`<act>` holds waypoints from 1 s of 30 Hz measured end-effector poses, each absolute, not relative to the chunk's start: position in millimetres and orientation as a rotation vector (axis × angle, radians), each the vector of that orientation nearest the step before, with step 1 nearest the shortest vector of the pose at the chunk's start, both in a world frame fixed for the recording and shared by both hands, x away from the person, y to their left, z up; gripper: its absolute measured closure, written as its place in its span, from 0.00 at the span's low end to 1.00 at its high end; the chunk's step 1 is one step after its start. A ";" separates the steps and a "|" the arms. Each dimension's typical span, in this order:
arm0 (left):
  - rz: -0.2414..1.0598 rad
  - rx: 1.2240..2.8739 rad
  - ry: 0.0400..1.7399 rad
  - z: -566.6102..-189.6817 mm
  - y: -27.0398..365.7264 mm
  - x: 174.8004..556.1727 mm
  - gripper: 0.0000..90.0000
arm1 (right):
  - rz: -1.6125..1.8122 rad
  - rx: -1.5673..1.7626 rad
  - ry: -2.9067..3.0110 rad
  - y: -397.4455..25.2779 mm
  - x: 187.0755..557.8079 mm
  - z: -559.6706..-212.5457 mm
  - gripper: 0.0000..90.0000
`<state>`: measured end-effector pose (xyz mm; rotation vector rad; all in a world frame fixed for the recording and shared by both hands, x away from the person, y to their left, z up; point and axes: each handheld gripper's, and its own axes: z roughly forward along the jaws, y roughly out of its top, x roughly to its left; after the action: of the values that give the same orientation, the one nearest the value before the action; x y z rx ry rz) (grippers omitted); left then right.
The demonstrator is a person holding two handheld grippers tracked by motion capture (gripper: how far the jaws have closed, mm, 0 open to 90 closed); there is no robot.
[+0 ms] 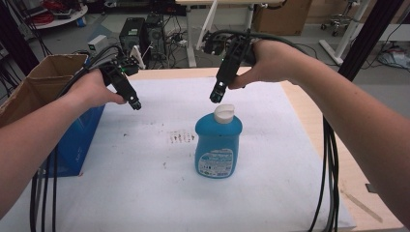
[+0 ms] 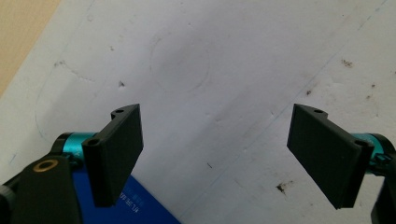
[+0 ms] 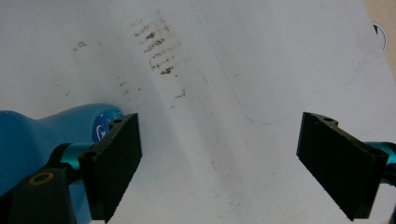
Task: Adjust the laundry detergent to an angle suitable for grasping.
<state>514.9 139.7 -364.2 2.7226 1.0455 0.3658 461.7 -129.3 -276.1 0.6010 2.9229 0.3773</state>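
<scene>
The right tongs (image 1: 216, 98) are held in the air, pointed down, just above and a touch left of the bottle (image 1: 218, 145) cap (image 1: 223, 113) in the high view. No contact can be made out; a small gap is seen between tip and cap. In the right gripper view the right tongs (image 3: 219, 163) are spread wide with nothing between them, and the blue bottle (image 3: 28, 144) is seen past the left jaw, outside the gap. Under that gap only the white sheet (image 3: 261, 56) and a patch of brown smudges (image 3: 156, 49) are shown.

The bottle is stood upright on the tabletop (image 1: 309, 111), below the right tongs and well off to the right of the left tongs (image 1: 136, 104). Its white cap is on, its label (image 1: 215, 162) is turned toward the person.

The left tongs are held low over the sheet, angled down and to the right, well apart from the bottle. In the left gripper view the left tongs (image 2: 217, 154) are also spread wide, and nothing is gripped. A corner of the blue box (image 2: 135, 205) is caught just below the left jaw. In the high view that blue box (image 1: 80, 140) is seen under the left forearm, beside a cardboard box (image 1: 41, 79) at the tabletop's edge.
</scene>
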 end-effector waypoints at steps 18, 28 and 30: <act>0.408 2.705 1.029 -353.6 138.4 507.4 0.21 | 0.420 0.595 2.915 -132.7 458.1 -270.9 0.15; 0.403 2.716 1.008 -353.3 136.2 506.3 0.21 | 0.444 0.605 2.909 -134.6 457.8 -268.8 0.15; 0.403 2.709 1.005 -351.7 137.0 505.2 0.21 | 0.457 0.607 2.907 -135.4 457.1 -267.1 0.15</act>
<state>505.2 137.0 -351.7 2.7087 1.0048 0.4035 457.1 -135.4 -267.1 0.6066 2.9074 0.4567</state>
